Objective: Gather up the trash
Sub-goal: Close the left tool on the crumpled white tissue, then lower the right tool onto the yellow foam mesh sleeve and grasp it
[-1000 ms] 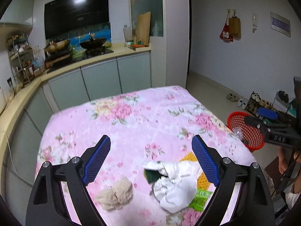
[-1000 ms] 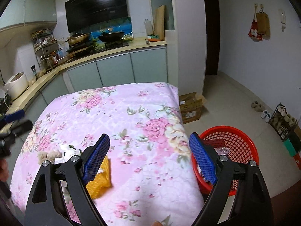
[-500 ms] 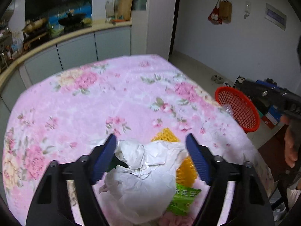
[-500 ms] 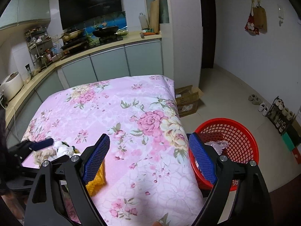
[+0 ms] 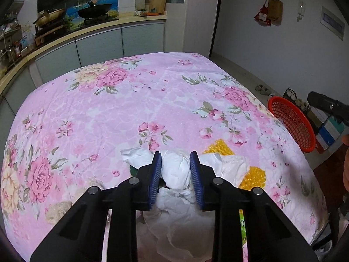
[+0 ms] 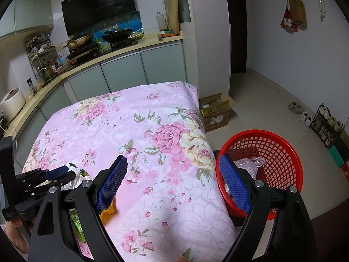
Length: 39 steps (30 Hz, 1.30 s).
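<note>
Left gripper [image 5: 175,174] lowered, jaws closing onto white paper wad [image 5: 175,170], right gripper [image 6: 173,183] jaws wide, empty, red basket [image 6: 283,166] interior visible only there

A counter under a pink flowered cloth [image 5: 135,100] carries crumpled white paper [image 5: 174,171], yellow bubble wrap [image 5: 254,175], a green wrapper [image 6: 76,220] and a beige wad [image 5: 57,210]. A red basket [image 6: 281,166] and a cardboard box [image 6: 216,113] stand on the floor [image 6: 268,100].

My left gripper [image 5: 175,168] is closing around crumpled white paper [image 5: 175,171]; yellow mesh [image 5: 254,175] crowds its right side, a beige wad [image 5: 57,210] its left. Pink floral tablecloth [image 5: 130,109] beyond lies bare. My right gripper [image 6: 172,183] stands wide over bare cloth; red basket [image 6: 281,152] beside the table edge is open-topped.
</note>
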{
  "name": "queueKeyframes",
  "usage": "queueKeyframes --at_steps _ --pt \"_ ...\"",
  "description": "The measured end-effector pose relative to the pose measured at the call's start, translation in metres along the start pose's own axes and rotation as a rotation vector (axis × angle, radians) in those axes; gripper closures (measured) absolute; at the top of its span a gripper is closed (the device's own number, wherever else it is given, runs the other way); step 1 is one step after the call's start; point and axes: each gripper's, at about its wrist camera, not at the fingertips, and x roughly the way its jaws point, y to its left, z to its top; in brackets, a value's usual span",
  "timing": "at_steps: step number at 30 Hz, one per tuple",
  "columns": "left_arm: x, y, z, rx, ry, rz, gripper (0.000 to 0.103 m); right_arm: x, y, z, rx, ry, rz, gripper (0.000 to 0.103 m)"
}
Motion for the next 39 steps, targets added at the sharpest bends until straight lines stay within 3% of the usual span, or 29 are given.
queueKeyframes --at_steps 6,11,17,21,33,34,39 --pt "0.001 -0.012 -0.004 0.061 -0.012 0.034 0.077 0.001 0.002 -0.003 0.007 0.009 0.014 0.02" --pt "-0.01 0.0 -0.004 0.021 -0.037 0.012 0.081 -0.002 0.003 -0.004 -0.001 0.006 0.019 0.02" --pt "-0.052 0.026 0.002 -0.068 -0.155 -0.053 0.081 0.0 0.01 -0.007 -0.014 0.028 0.062 0.02" --pt "-0.077 0.037 0.008 -0.089 -0.215 -0.037 0.081 0.004 0.021 -0.011 -0.036 0.049 0.098 0.02" --pt "-0.106 0.059 0.003 -0.137 -0.269 0.005 0.081 0.038 0.073 -0.046 -0.188 0.221 0.219 0.02" --pt "-0.106 0.06 0.003 -0.141 -0.268 0.008 0.081 0.042 0.077 -0.05 -0.204 0.232 0.228 0.022" --pt "-0.105 0.067 -0.002 -0.16 -0.265 0.012 0.081 0.052 0.095 -0.066 -0.28 0.267 0.238 0.054"
